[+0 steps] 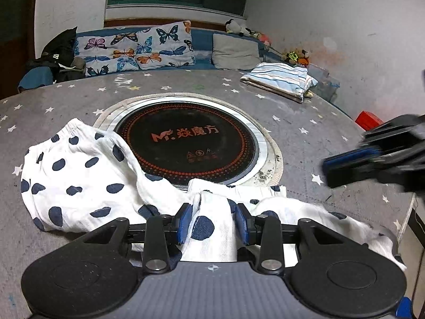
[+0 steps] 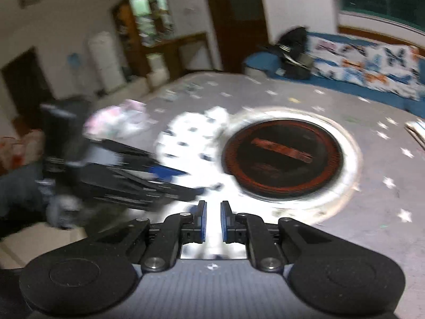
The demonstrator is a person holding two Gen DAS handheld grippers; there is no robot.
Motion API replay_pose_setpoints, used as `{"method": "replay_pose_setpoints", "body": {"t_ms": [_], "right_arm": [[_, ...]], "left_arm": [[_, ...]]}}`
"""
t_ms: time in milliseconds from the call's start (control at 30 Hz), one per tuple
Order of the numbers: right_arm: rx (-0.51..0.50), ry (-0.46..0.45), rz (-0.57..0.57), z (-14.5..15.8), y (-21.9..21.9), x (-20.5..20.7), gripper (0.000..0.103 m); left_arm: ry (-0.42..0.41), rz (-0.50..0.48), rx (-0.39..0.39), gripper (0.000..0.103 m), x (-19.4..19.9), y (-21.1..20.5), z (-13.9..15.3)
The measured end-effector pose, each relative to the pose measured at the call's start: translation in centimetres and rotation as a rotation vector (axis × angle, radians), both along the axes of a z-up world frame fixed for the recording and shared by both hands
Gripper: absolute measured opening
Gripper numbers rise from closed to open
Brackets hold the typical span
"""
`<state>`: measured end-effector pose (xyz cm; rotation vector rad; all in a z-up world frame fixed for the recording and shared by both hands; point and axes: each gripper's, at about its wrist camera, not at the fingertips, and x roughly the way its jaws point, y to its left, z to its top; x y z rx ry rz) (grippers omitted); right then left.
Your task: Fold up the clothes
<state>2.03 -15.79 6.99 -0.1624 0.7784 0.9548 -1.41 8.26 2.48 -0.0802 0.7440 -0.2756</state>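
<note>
Left wrist view, left to right: a dark bundle of clothing [image 1: 59, 53] lies at the far left end of the blue couch [image 1: 202, 41], followed by a butterfly-print pillow [image 1: 138, 47] and a grey cushion [image 1: 235, 51]. On the grey star-patterned tablecloth [image 1: 66, 95], a white garment with navy dots [image 1: 79, 170] is spread crumpled at the near left, one edge overlapping the rim of the black round cooktop [image 1: 188, 143] set in the table's middle. A bunched fold of this garment runs forward between the blue pads of the left gripper [image 1: 213, 222], which is clenched on the cloth. Beyond the cooktop to the right lies a folded striped cloth [image 1: 279, 79]; a red object [image 1: 368, 119] sits at the table's right edge. The right gripper [image 1: 377, 159] enters blurred from the right margin, above the tablecloth and apart from the garment; this view does not show how its jaws stand.

Right wrist view (motion-blurred), left to right: the left gripper [image 2: 127, 180] reaches in from the left onto the white garment with navy dots [image 2: 191, 138]. A pale crumpled cloth [image 2: 119, 119] lies behind it. The right gripper [image 2: 213, 222] has its pads parted by a narrow gap with overexposed white fabric visible between and below them; whether they grasp it cannot be told. The black round cooktop [image 2: 284, 156] lies right of centre
</note>
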Motion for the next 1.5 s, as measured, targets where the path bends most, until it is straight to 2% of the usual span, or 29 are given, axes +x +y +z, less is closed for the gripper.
{"method": "replay_pose_setpoints", "body": {"t_ms": [133,267,433,567,667,833,1067,1233,1500], "right_arm": [[-0.058,0.073,-0.065,-3.0,0.4,2.5,0.014],[-0.079,0.103,-0.084,-4.6,0.8,3.5,0.028],[-0.095,0.115,-0.094,-5.9,1.2,4.0,0.027],[-0.1,0.108,-0.086,-5.9,1.6,4.1,0.015],[-0.124,0.039,-0.073,-5.0,2.0,4.0,0.008],[-0.181,-0.101,-0.087,-2.4,2.0,5.5,0.008],[-0.267,-0.287,-0.15,0.7,1.9,9.9,0.007],[-0.339,-0.405,-0.177,1.7,2.1,13.1,0.007],[-0.435,-0.521,-0.252,1.5,2.3,19.5,0.007]], "left_arm": [[-0.012,0.004,-0.01,0.04,-0.1,0.2,0.4],[-0.021,0.011,-0.019,0.04,-0.2,0.5,0.8],[-0.03,0.028,-0.036,0.041,-0.2,1.0,1.2],[-0.036,0.056,-0.052,0.043,0.0,1.6,1.4],[-0.044,0.077,-0.065,0.044,0.0,2.2,1.6],[-0.06,0.101,-0.072,0.046,0.0,3.0,1.9],[-0.048,0.092,-0.081,0.049,0.3,2.9,1.6],[-0.03,0.084,-0.087,0.054,0.9,2.6,1.1],[-0.001,0.057,-0.088,0.058,2.2,1.6,0.4]]}}
